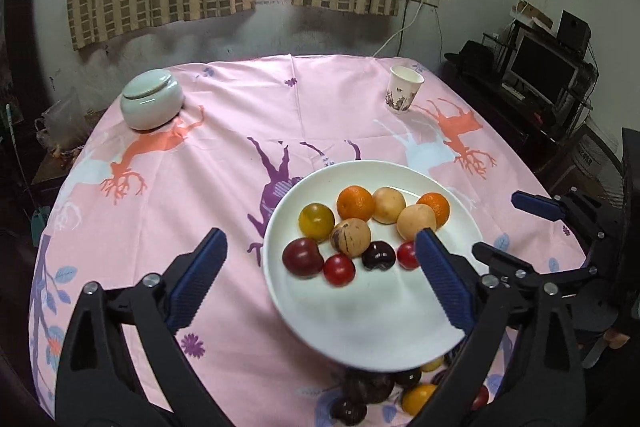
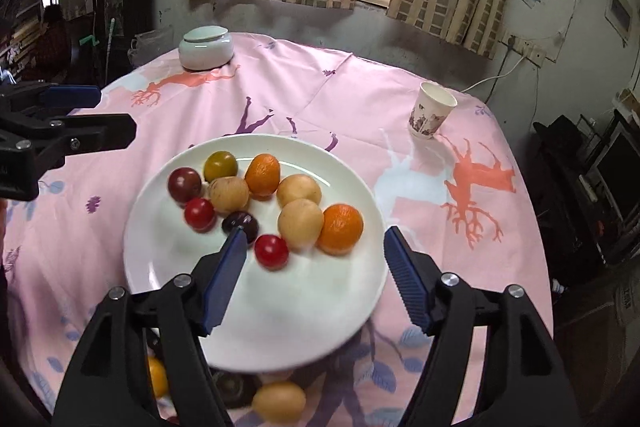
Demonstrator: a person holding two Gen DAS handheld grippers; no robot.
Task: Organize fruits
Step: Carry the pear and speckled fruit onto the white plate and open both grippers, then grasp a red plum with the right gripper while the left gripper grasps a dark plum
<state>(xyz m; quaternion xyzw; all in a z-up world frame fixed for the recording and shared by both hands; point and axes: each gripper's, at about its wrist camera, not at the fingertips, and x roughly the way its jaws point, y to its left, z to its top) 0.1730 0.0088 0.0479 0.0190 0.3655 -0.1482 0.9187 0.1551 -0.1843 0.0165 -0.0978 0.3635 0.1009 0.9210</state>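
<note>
A white plate point(image 1: 360, 323) point(image 2: 280, 327) on the pink tablecloth holds several fruits: two oranges point(image 1: 355, 203) point(image 2: 341, 229), tan round fruits point(image 1: 416, 221) point(image 2: 300, 221), dark plums point(image 1: 303, 257) point(image 2: 184, 183), red small fruits point(image 1: 339, 269) point(image 2: 271, 251) and a yellow-green one point(image 1: 316, 221) point(image 2: 220, 165). More loose fruits lie on the cloth at the plate's near edge point(image 1: 418, 397) point(image 2: 279, 401). My left gripper point(image 1: 320, 259) is open and empty above the plate's left side. My right gripper point(image 2: 316, 241) is open and empty over the plate, near a red fruit.
A pale lidded ceramic jar point(image 1: 152, 99) point(image 2: 206, 47) stands at the far left of the table. A paper cup point(image 1: 403, 89) point(image 2: 431, 115) stands at the far right. A desk with a monitor point(image 1: 544, 71) is beyond the table's right edge.
</note>
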